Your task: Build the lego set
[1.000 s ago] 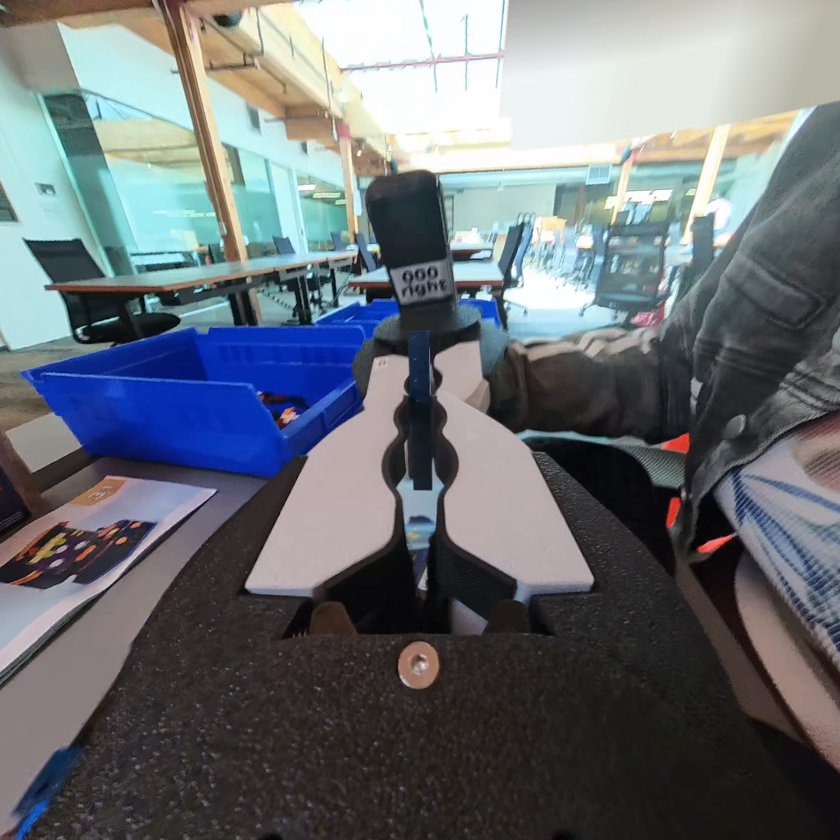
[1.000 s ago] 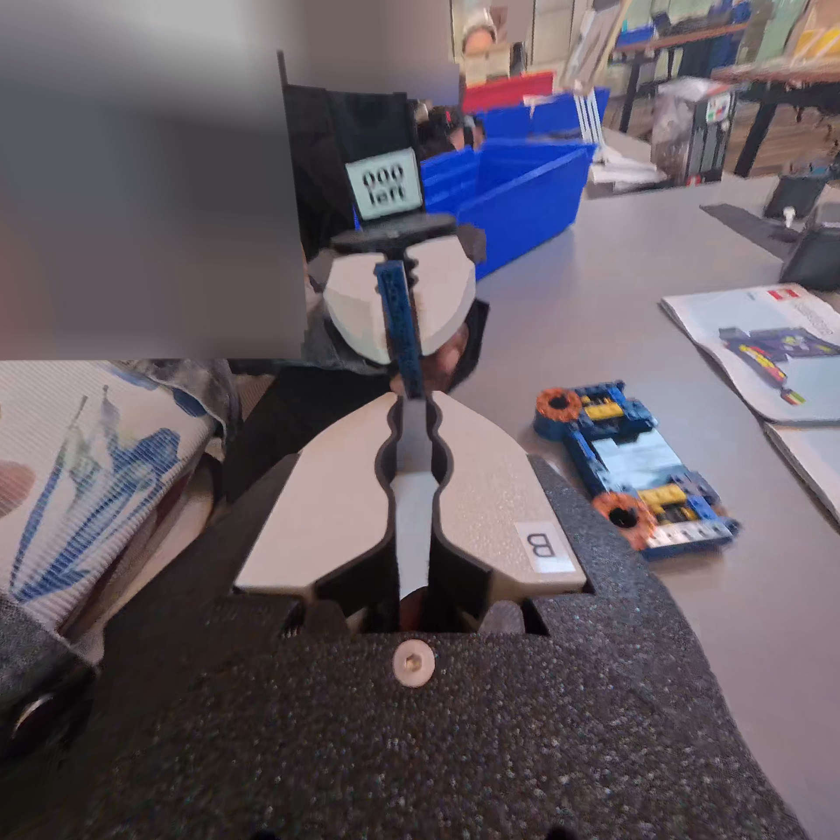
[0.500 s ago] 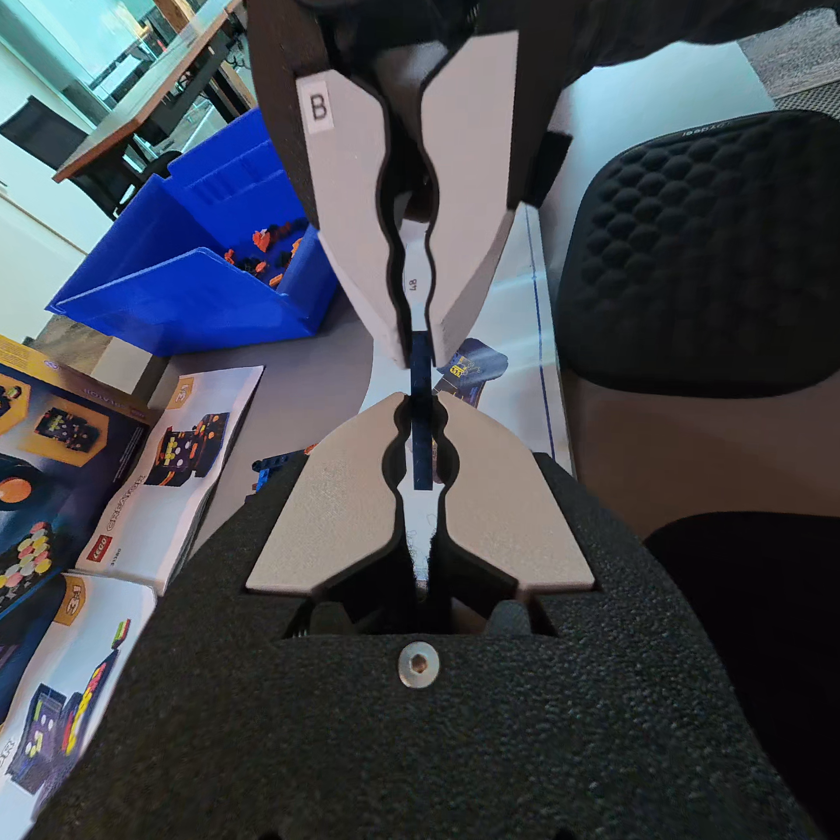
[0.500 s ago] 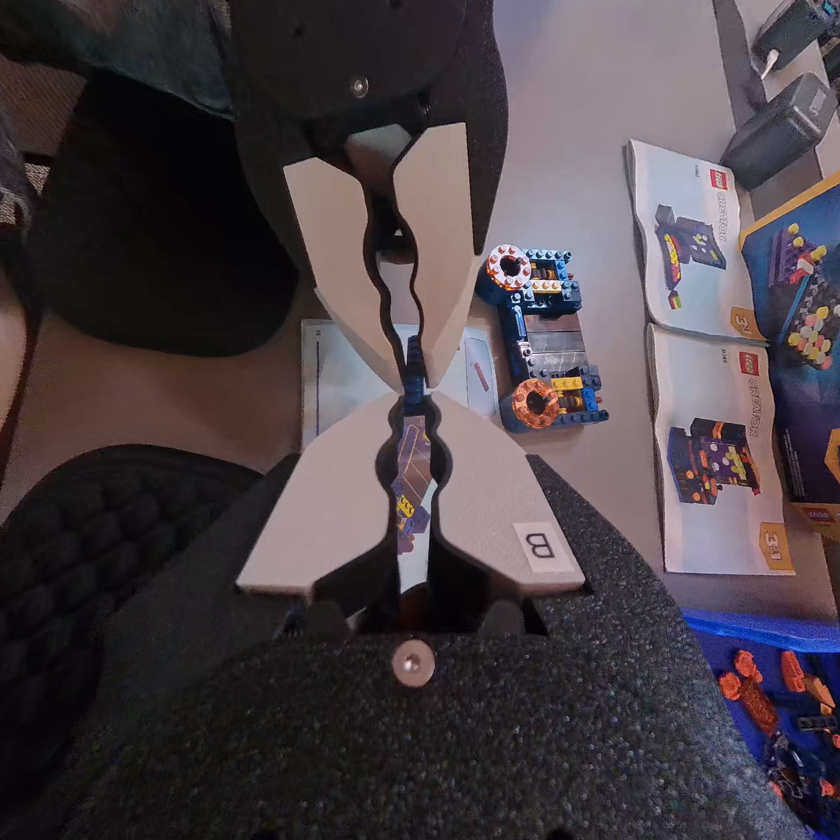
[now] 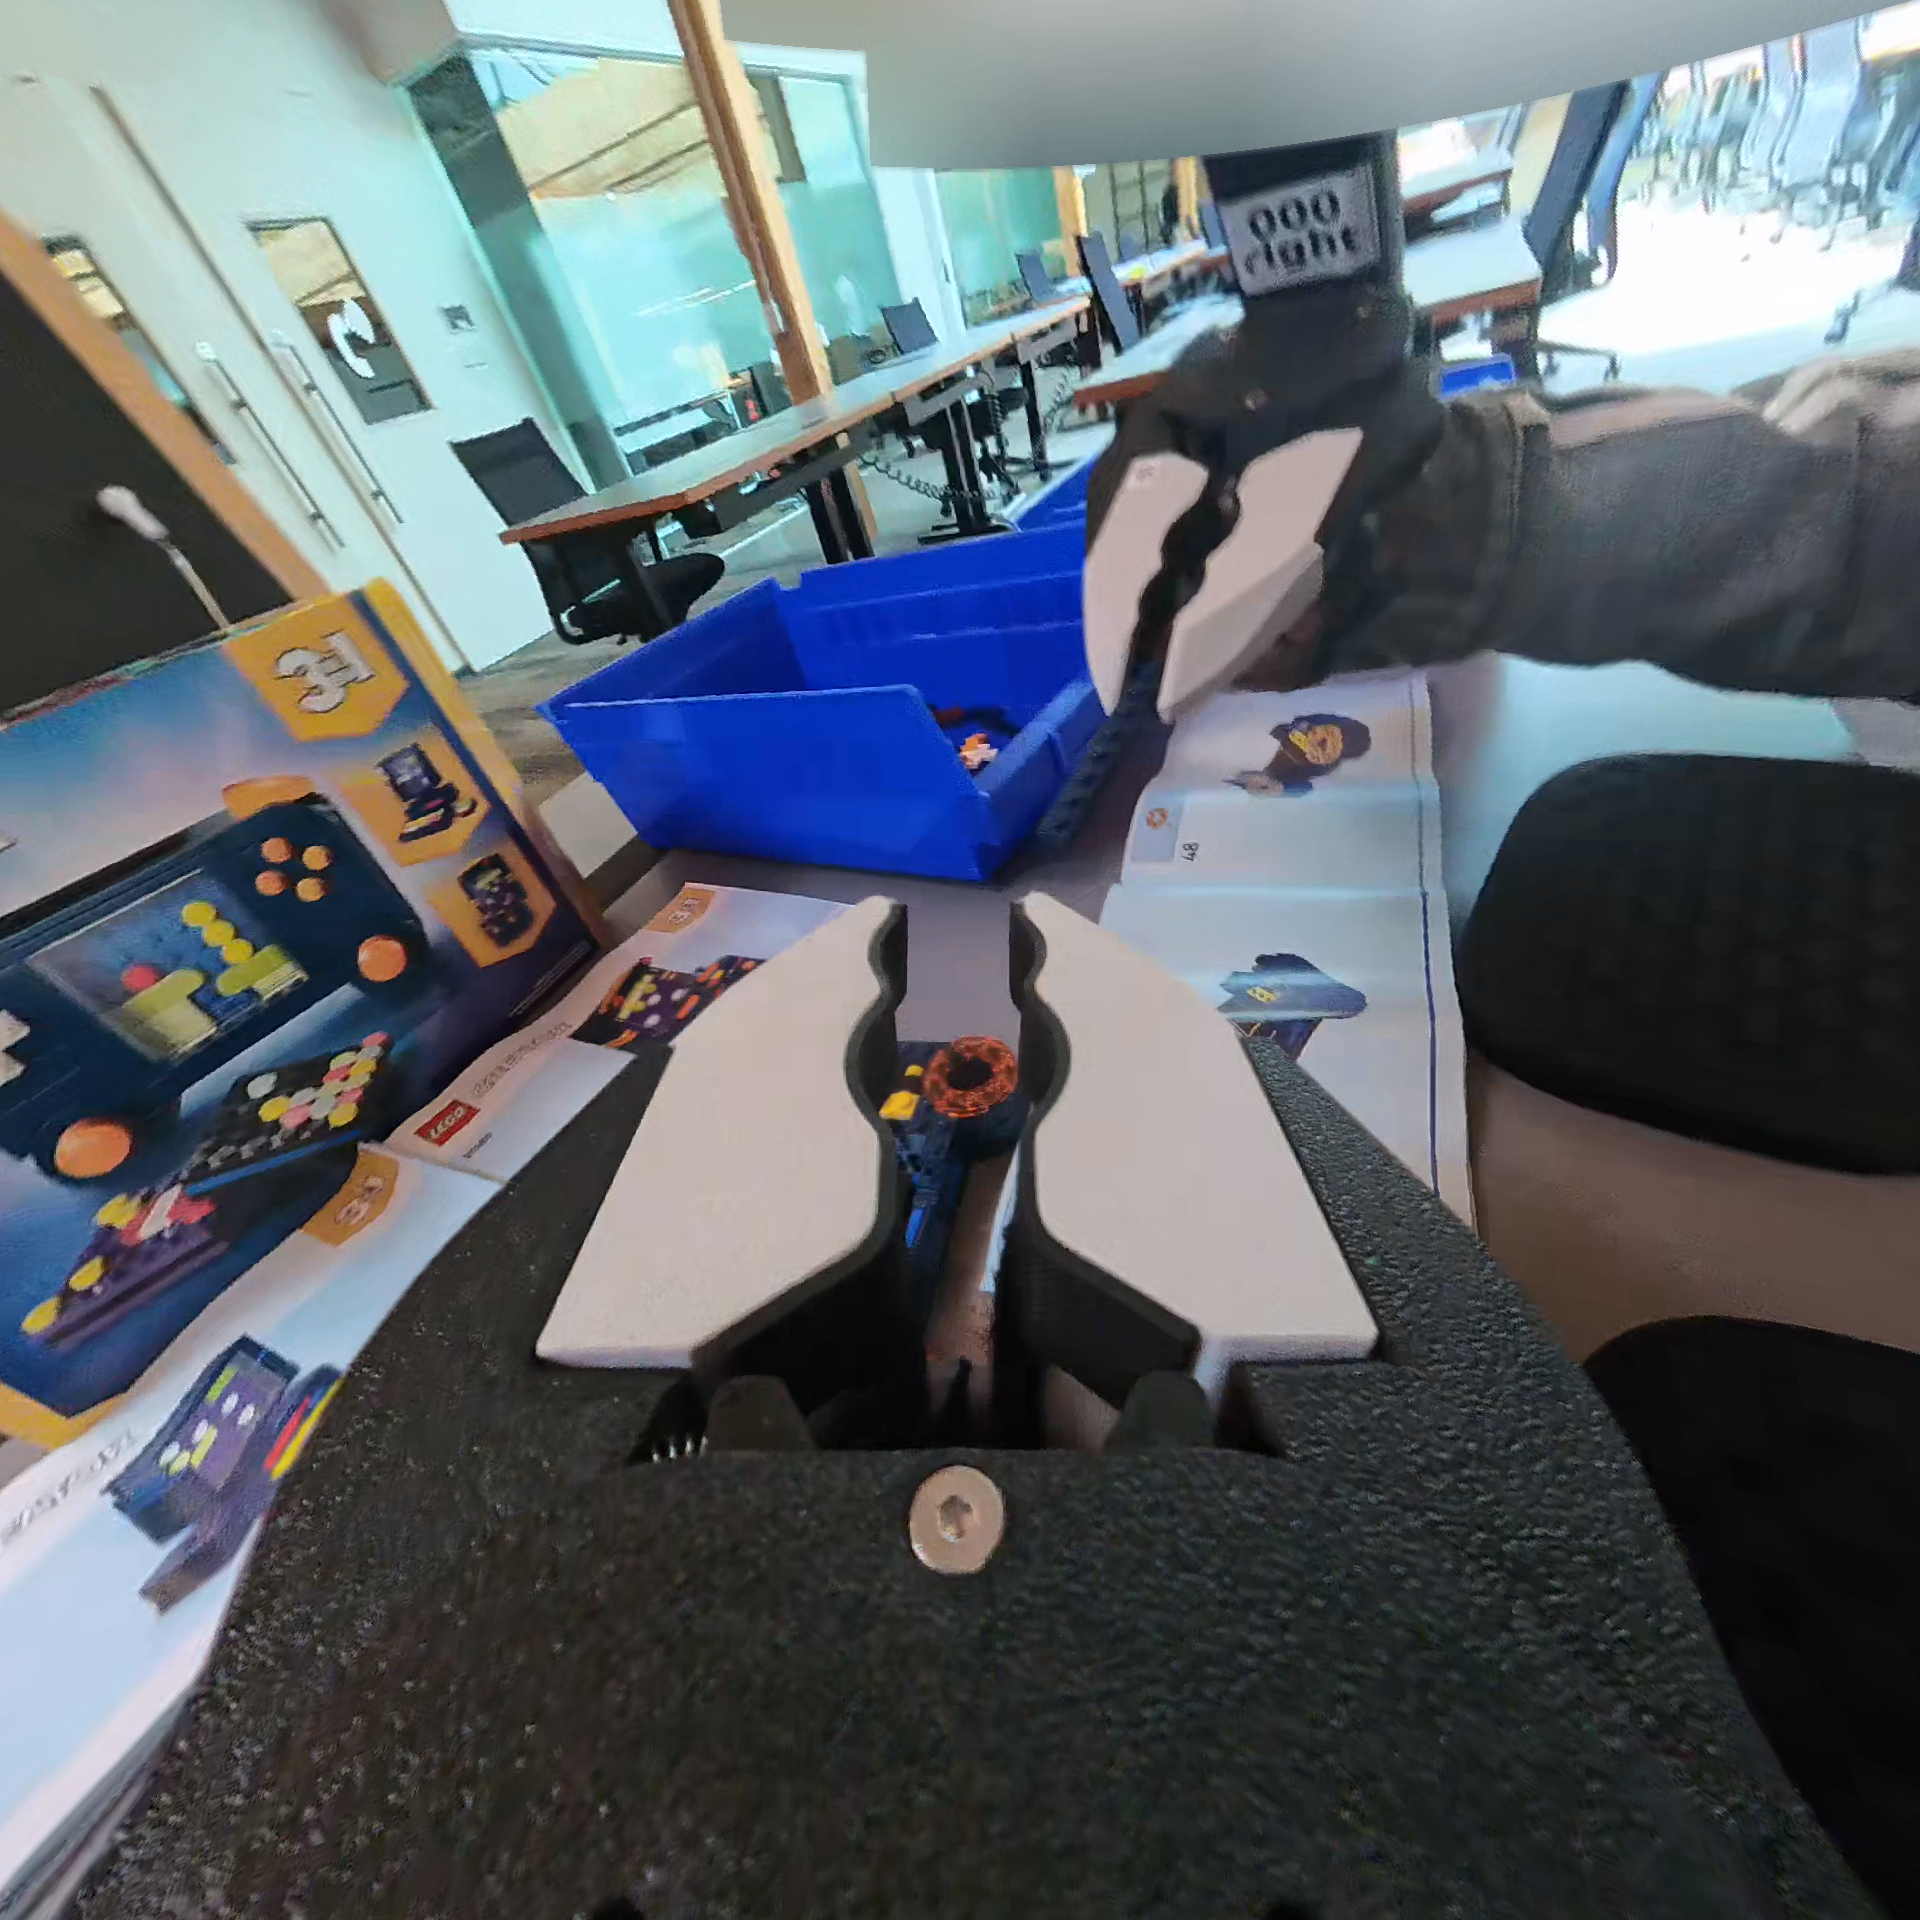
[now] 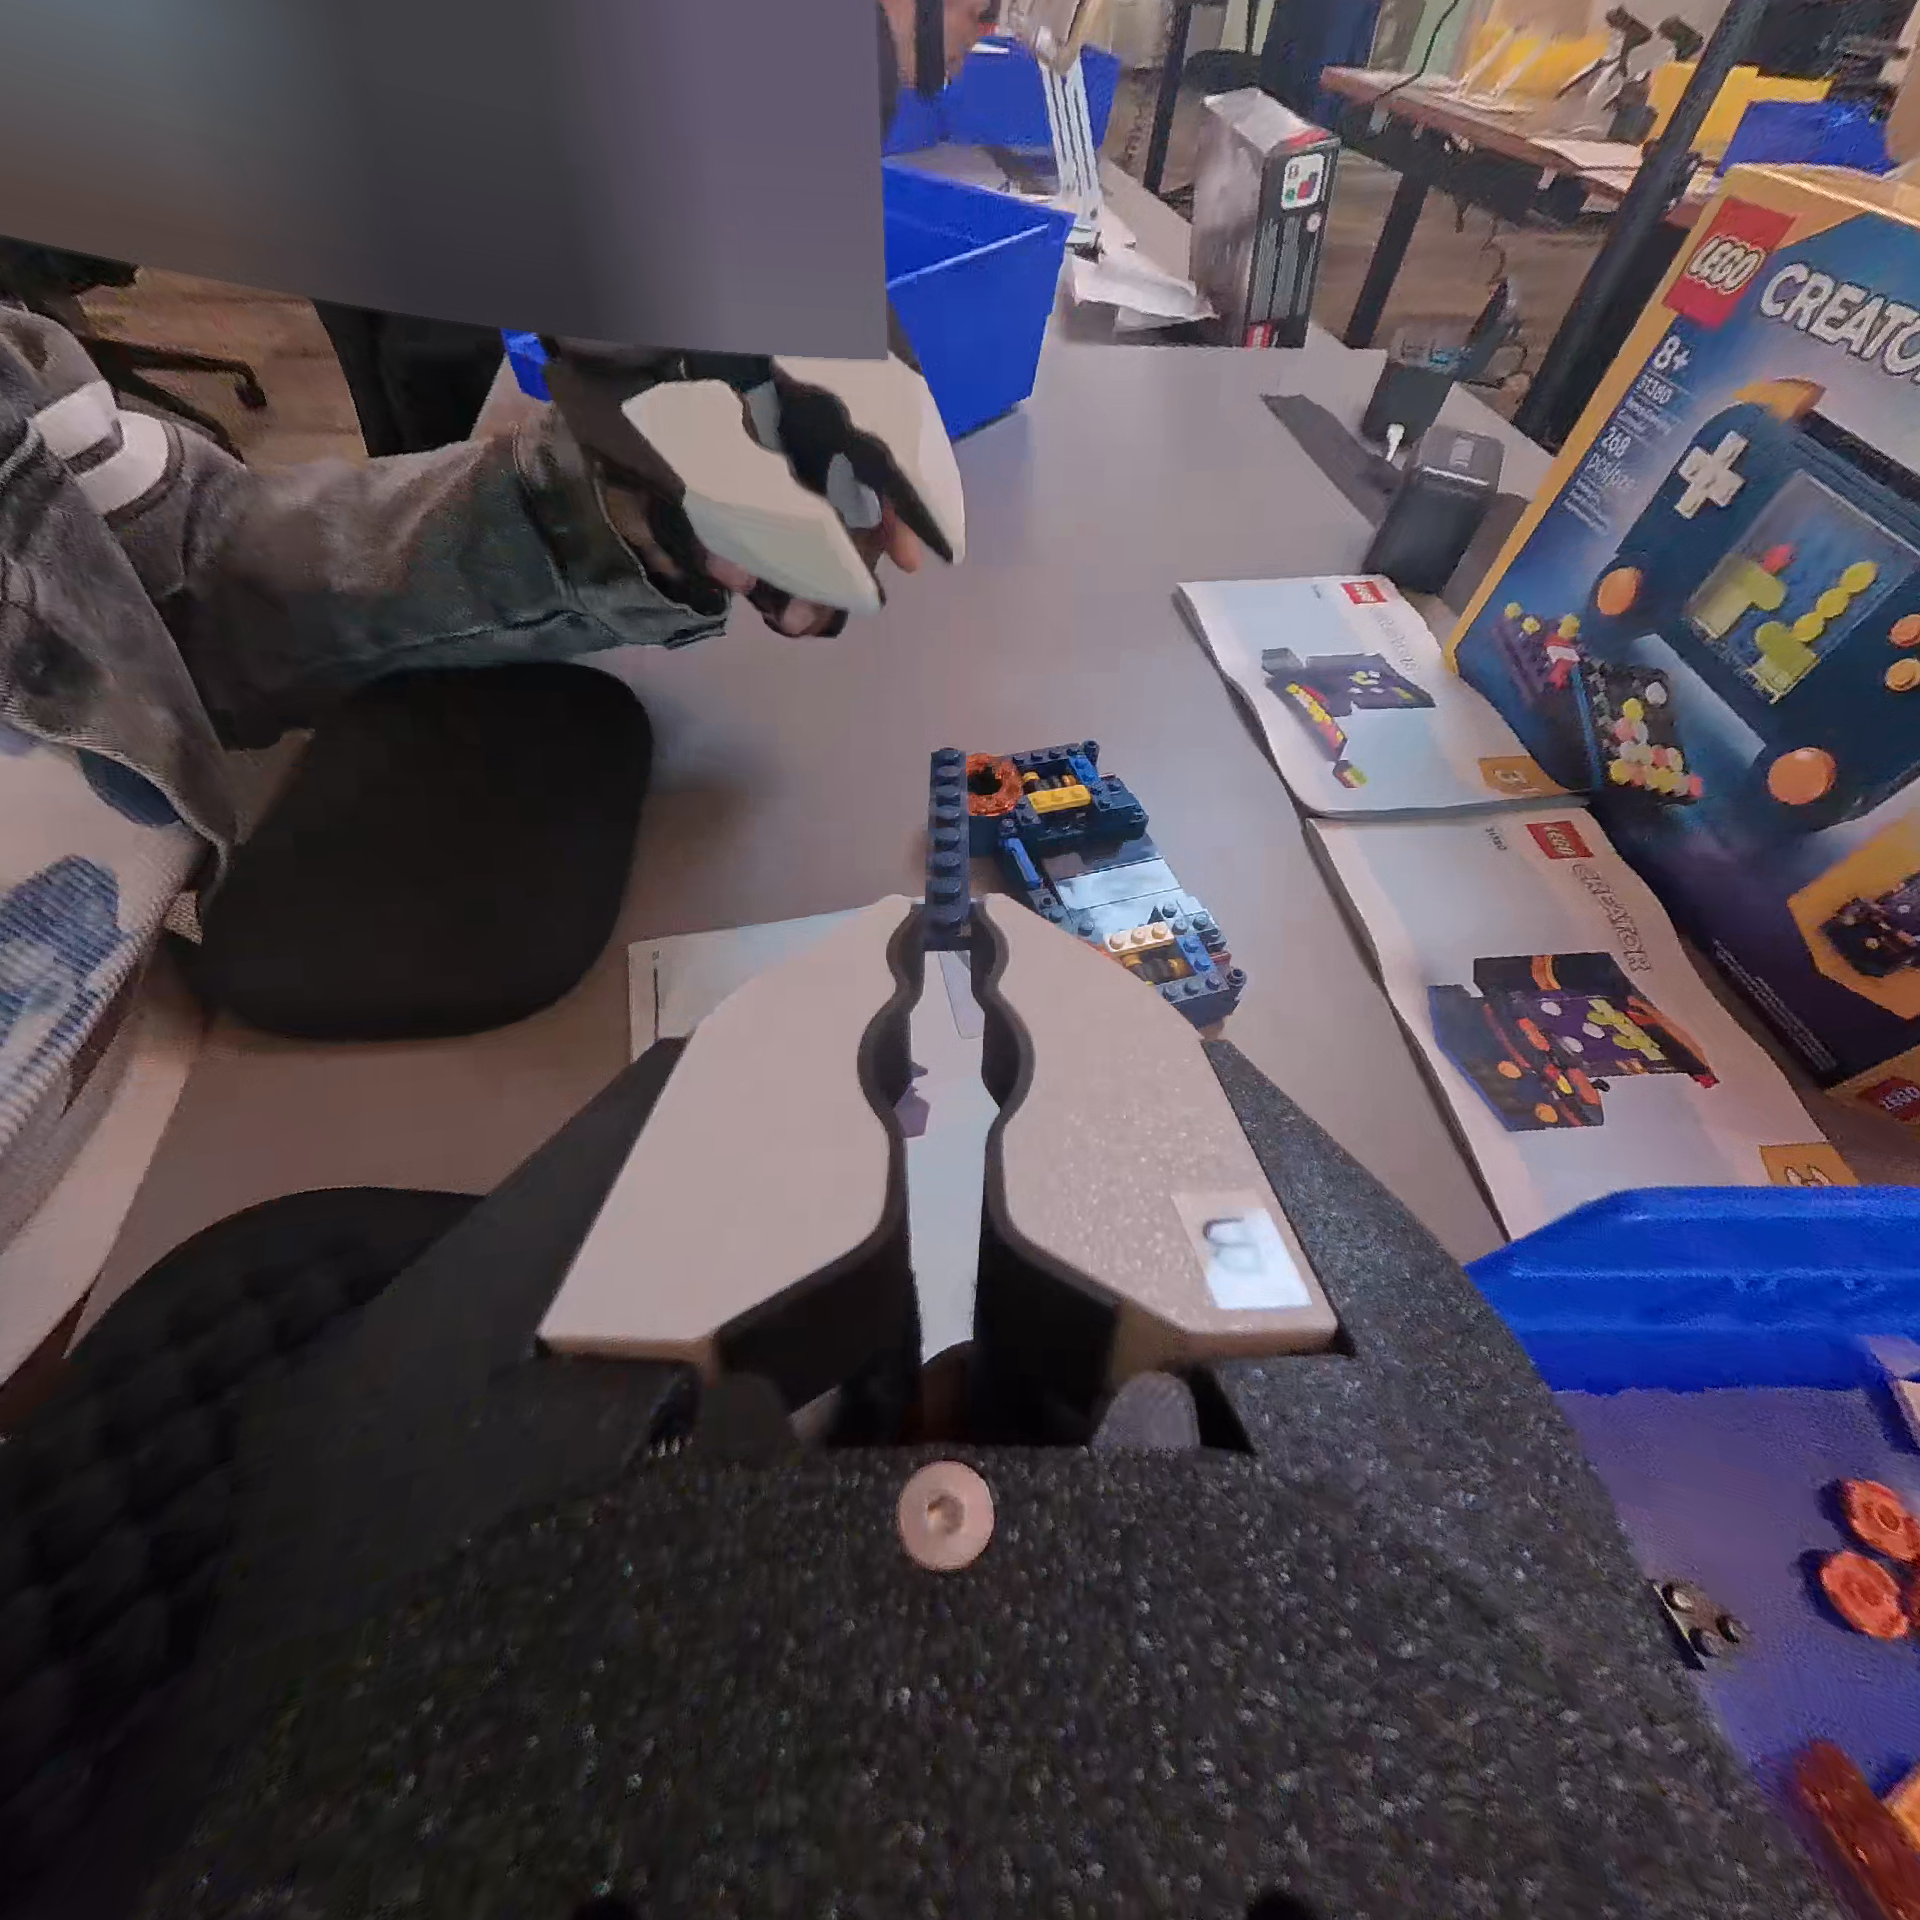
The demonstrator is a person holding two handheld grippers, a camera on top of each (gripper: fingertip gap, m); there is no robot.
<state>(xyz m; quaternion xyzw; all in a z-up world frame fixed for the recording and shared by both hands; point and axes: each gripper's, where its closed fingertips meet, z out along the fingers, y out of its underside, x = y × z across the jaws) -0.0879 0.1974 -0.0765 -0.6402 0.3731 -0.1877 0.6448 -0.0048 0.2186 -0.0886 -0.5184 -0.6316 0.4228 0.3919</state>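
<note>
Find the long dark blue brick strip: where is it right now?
In the right wrist view, the blue strip sits pinched in the right tongs, reaching forward along the brick model's left edge.

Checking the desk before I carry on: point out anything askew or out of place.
Nothing looks spilled or broken. The one loose piece is a long dark blue brick strip, gripped at one end by the right claw and sticking out above the half-built brick model. The left claw is open, holding nothing.
</note>
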